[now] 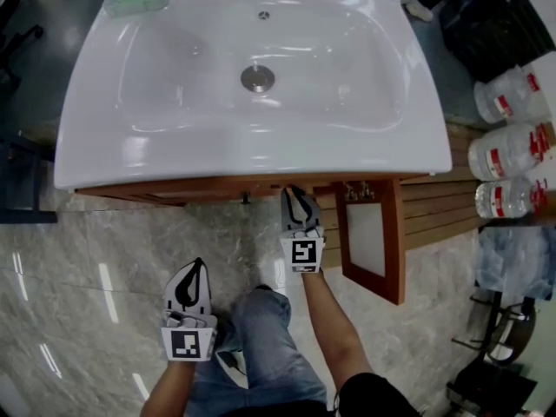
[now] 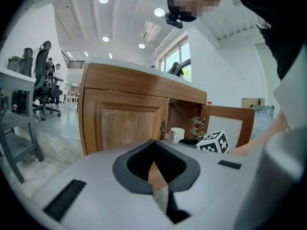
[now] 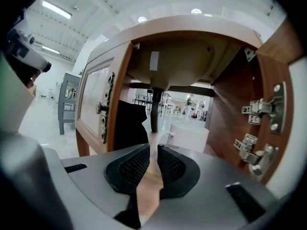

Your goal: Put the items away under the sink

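Right gripper [image 3: 152,148] jaws stand narrowly apart, empty, 1 white container [image 3: 189,135] just ahead; left gripper [image 2: 153,150] jaws pressed together, empty.

My left gripper [image 1: 197,266] sits low, pointing toward 12 o'clock, jaws closed tip to tip and empty. My right gripper [image 1: 295,193] is ahead at its 1 o'clock, forearm [image 1: 337,333] stretched out, jaws parted by a narrow slit with nothing between them.

Head view looks steeply down on the sink [image 1: 104,137]; both gripper views face the open cabinet [image 3: 230,119] closely
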`<state>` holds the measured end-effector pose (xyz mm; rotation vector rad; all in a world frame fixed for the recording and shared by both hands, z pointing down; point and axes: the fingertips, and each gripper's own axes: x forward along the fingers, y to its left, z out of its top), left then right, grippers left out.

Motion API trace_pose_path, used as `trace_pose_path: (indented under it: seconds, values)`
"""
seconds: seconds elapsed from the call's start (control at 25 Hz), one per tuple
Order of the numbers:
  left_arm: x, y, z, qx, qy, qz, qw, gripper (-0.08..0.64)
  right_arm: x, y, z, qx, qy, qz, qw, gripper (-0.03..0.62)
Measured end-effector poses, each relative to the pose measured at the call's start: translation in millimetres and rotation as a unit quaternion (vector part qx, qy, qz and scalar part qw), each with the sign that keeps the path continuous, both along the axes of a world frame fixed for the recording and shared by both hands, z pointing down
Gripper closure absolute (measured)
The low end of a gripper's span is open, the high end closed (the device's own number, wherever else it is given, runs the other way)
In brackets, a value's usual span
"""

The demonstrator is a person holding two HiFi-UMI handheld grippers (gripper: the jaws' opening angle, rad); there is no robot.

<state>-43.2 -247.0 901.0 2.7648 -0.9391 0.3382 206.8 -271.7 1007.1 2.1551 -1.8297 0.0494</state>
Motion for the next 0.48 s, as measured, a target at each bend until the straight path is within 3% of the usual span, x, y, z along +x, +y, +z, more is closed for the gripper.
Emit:
trace_pose_path:
  seconds: [0.2,0.36,0.48]
  values:
    - [-20.8,14.6,-91.1,-0.012,-0.005,-0.012,0.9998,0.554,-36.8,73.3,-62.7,-0.044,-0.069,0.011,0.997,0.549]
    - [-49.4,47.5,-187.2,-0.033,-0.010,-0.002,0.9994,0.554,-82.0,137.5,-171.4,-0.073,-0.118,0.015,0.990,0.557]
    - [-70.1,59.9,-253.1,-0.029,-0.008,-0.003,0.9996,0.554,-110.9,150.9,-259.8,-0.061,-0.123,-0.007,0.991,0.569]
